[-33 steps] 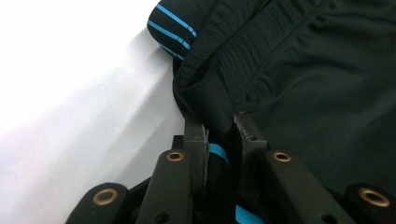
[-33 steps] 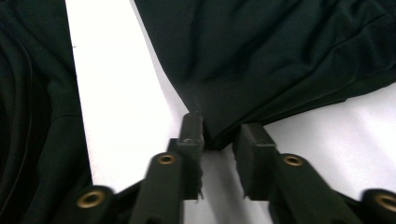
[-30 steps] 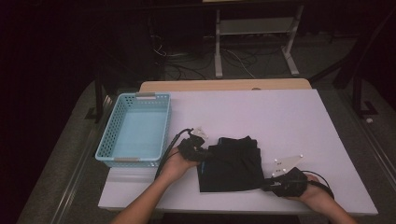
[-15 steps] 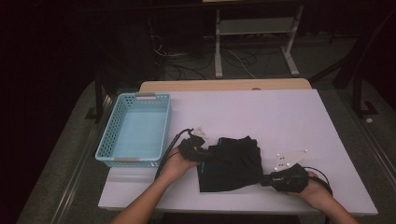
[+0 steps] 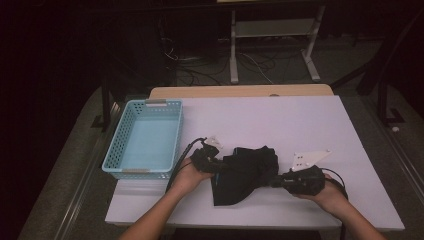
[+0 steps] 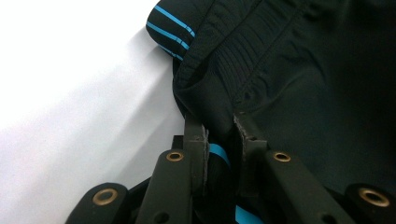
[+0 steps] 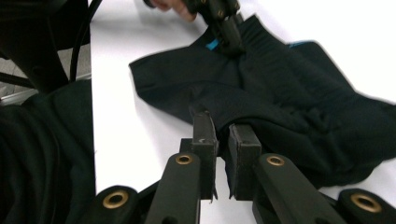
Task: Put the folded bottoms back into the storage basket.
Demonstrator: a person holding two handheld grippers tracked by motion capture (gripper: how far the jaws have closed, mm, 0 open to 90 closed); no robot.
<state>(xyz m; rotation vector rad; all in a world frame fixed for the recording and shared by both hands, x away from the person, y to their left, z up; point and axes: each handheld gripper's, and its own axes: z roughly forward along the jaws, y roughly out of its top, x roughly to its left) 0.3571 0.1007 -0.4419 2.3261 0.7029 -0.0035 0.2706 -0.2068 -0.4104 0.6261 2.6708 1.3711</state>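
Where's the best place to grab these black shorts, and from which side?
Take the black shorts by their thin outer edges, coming in level from left and right. The left tongs pinch the blue-striped waistband side, the right tongs the opposite hem; the middle is bunched.

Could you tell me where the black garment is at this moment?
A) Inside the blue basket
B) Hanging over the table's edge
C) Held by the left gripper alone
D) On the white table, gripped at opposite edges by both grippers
D: the black garment lies on the white table, with the left gripper and right gripper each shut on an edge, beside the blue basket.
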